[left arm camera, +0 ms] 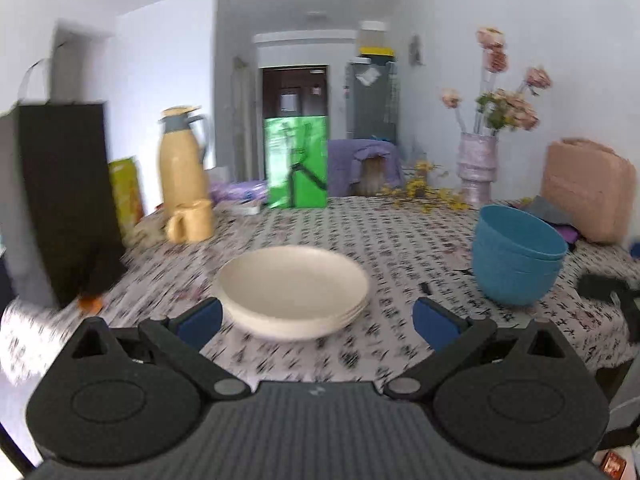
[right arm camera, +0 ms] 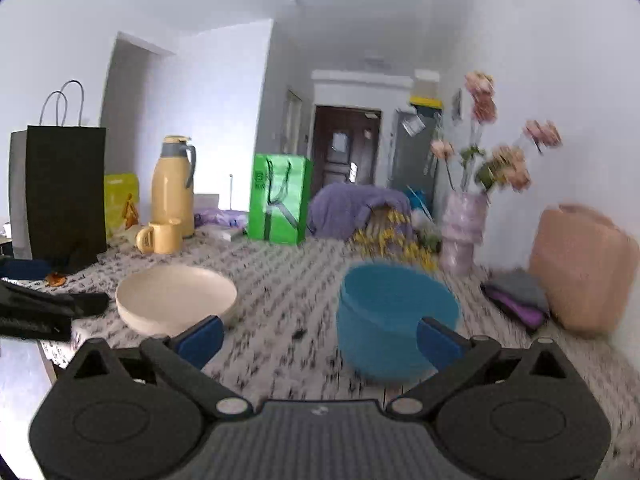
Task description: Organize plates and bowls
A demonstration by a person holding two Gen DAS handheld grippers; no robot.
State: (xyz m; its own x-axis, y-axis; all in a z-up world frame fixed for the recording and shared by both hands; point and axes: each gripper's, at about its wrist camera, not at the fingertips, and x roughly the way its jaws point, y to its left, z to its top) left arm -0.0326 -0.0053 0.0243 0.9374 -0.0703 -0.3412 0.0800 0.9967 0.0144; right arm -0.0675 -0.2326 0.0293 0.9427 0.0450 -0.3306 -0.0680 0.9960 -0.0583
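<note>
my left gripper [left arm camera: 316, 320] is wide open facing the plates [left arm camera: 294, 290], nothing held. right gripper [right arm camera: 320, 336] also gaping, empty, bowls [right arm camera: 396, 316] just ahead.

On the tabletop [left arm camera: 400, 240] a stack of plates [left arm camera: 294, 290] lies left of a stack of bowls [left arm camera: 518, 258], the two well apart. Behind the plates, at the far left, a mug [left arm camera: 192, 222] stands just before a flask [left arm camera: 182, 164], with a paper bag [left arm camera: 64, 196] further left and a gift bag [left arm camera: 298, 162] at the far edge. A vase of flowers [left arm camera: 478, 168] stands behind the bowls, and a case [left arm camera: 586, 188] leans at the far right.
</note>
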